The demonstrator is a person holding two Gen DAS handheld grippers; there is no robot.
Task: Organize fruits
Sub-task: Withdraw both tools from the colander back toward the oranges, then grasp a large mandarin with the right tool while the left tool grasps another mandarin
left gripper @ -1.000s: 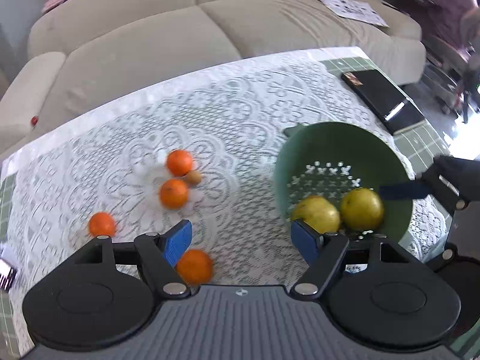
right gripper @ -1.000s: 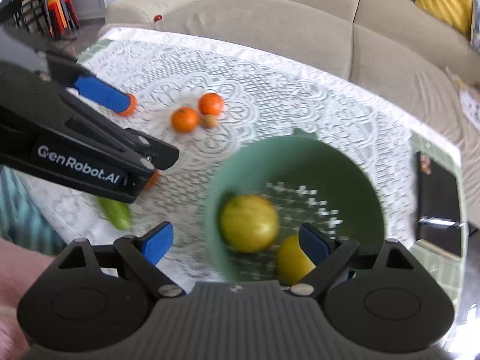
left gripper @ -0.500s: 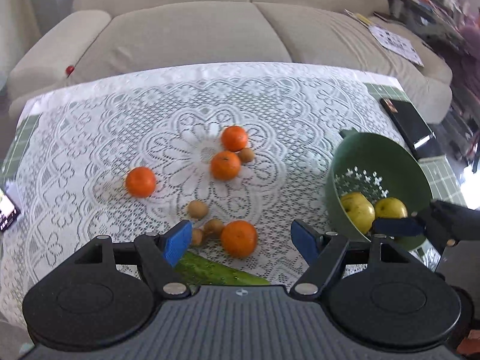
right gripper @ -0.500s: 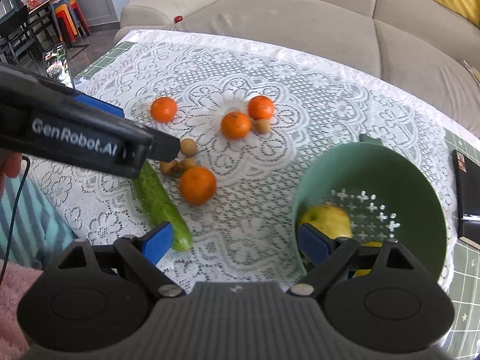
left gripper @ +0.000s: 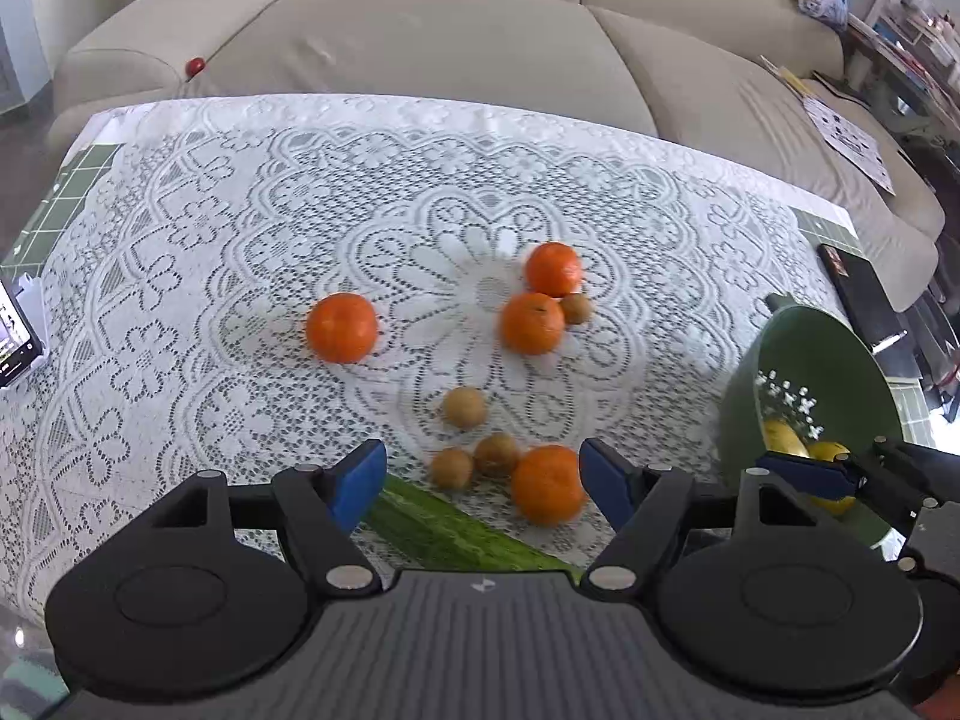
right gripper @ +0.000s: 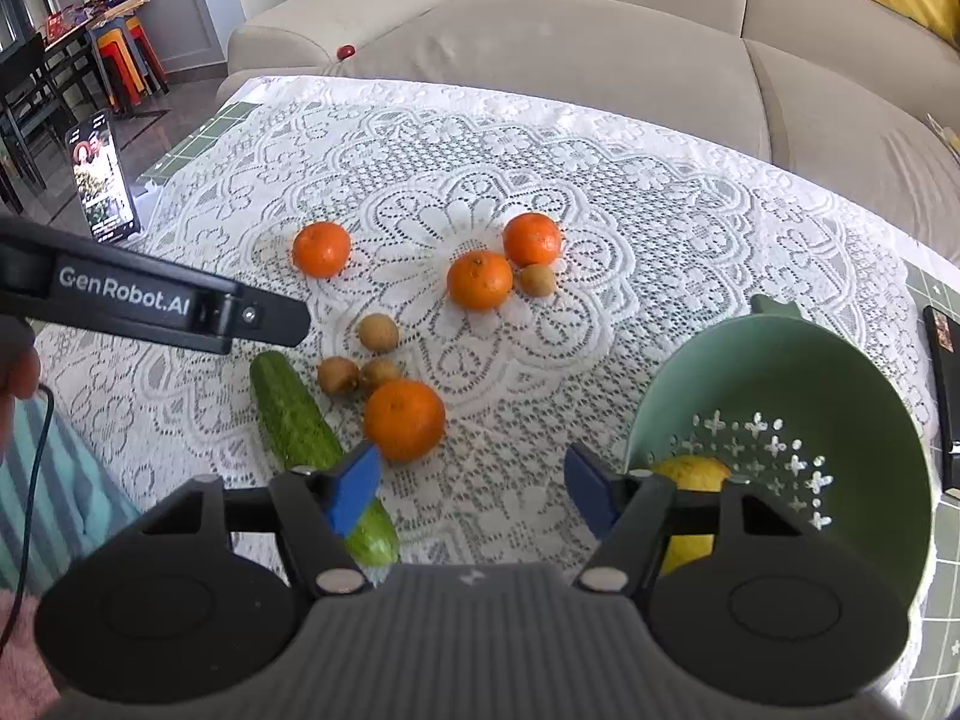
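Left gripper jaws stood apart, empty, above nearest orange; right gripper jaws, just closing, held nothing. Oranges and small brown fruits lay loose on lace cloth; green colander held yellow fruit. Risk: round orange could roll from an off-centre pinch, or lace snag.

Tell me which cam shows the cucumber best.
Right wrist. The cucumber shows nearly whole there, lying beside the kiwis; only its near end sits behind a gripper finger. Left wrist catches just a strip, mostly hidden under the gripper body.
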